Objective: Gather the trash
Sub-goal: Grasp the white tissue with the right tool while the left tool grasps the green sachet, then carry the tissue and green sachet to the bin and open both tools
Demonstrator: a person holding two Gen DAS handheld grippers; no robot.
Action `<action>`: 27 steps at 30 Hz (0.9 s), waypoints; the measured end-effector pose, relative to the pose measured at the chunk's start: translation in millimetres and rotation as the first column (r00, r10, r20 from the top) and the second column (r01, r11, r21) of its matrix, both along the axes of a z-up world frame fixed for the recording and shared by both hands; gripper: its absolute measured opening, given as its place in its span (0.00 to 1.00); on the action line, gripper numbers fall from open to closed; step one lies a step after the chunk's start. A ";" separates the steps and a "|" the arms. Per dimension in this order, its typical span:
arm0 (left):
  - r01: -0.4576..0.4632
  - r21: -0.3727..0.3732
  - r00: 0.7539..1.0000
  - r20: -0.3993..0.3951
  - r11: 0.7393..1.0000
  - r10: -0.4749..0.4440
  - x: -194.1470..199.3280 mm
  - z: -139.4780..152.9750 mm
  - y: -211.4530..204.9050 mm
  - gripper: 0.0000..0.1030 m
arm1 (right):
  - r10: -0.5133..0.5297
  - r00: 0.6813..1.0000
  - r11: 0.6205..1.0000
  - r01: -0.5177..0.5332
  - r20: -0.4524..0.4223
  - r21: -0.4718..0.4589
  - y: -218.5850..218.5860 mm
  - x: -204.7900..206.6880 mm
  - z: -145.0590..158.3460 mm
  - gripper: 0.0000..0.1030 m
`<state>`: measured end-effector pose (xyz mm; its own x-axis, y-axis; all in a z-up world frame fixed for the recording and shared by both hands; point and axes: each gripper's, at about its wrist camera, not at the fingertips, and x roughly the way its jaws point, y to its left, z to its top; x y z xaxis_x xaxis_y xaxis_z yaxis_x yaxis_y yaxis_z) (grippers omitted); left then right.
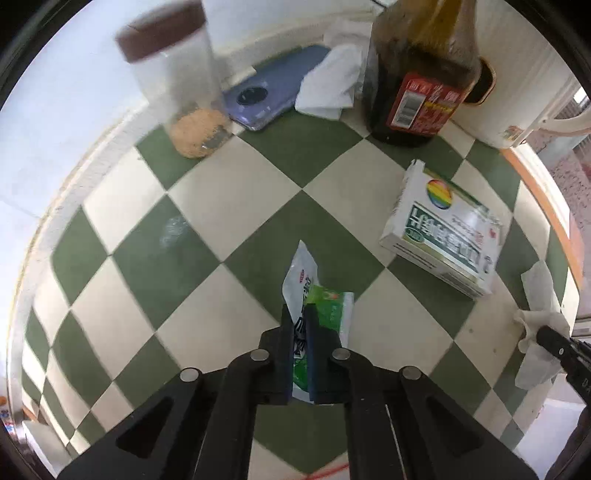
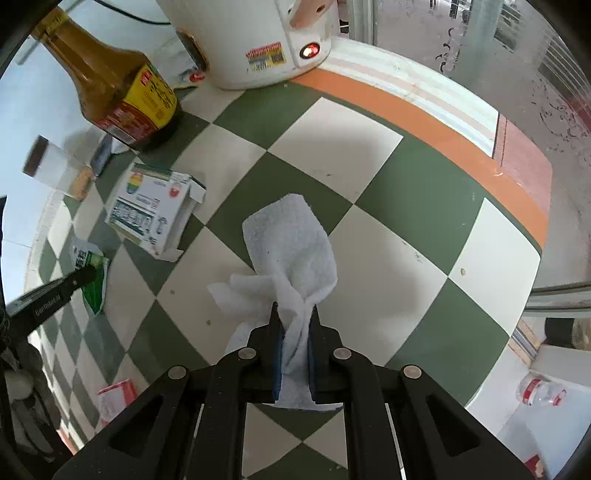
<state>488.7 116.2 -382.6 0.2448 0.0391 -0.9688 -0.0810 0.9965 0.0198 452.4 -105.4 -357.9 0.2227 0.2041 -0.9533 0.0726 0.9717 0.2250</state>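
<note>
Beside the carton (image 1: 443,236), left gripper (image 1: 300,314) clamped a wrapper (image 1: 314,295), right gripper (image 2: 294,314) clamped a tissue (image 2: 291,251); carton uncollected.

tablecloth (image 2: 424,192) green-cream checks, orange border | paper towel (image 2: 291,251) white | wrapper (image 1: 325,306) green-white | jar lid (image 1: 159,33) perhaps brown

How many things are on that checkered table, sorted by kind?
Paper tissues: 2, one crumpled tissue in the right gripper, one folded tissue by the phone
Wrappers: 1, green wrapper in the left gripper
Cartons: 1
Bottles: 1
Jars: 1
Phones: 1
Cookers: 1
Total: 8
</note>
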 end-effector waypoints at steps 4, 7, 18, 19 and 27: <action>0.015 0.030 0.998 0.065 0.999 -0.017 -21.5 33.1 -11.3 0.02 | -0.030 0.999 0.999 0.028 0.038 0.042 -10.9 -12.9 18.9 0.10; 0.034 0.059 0.992 0.117 0.998 -0.041 -35.2 62.3 -31.4 0.02 | -0.061 0.995 0.996 0.056 0.074 0.070 -27.2 -25.4 34.1 0.09; 0.269 0.042 0.934 0.232 0.962 -0.272 -74.1 139.6 -185.2 0.02 | -0.295 0.938 0.950 0.268 0.180 0.160 -161.8 -129.8 84.5 0.09; 0.319 0.034 0.919 0.233 0.947 -0.318 -82.5 141.6 -213.2 0.02 | -0.319 0.930 0.943 0.291 0.182 0.163 -176.6 -142.4 85.5 0.09; 0.577 -0.042 0.809 0.170 0.816 -0.563 -140.3 117.4 -380.7 0.02 | -0.555 0.819 0.827 0.526 0.146 0.197 -313.4 -281.4 59.8 0.09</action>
<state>348.4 -264.5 -265.2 0.3324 -0.2339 -0.9137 0.5072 0.8611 -0.0359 171.0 -418.9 -298.1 0.5090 0.1260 -0.8515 0.5186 0.7447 0.4202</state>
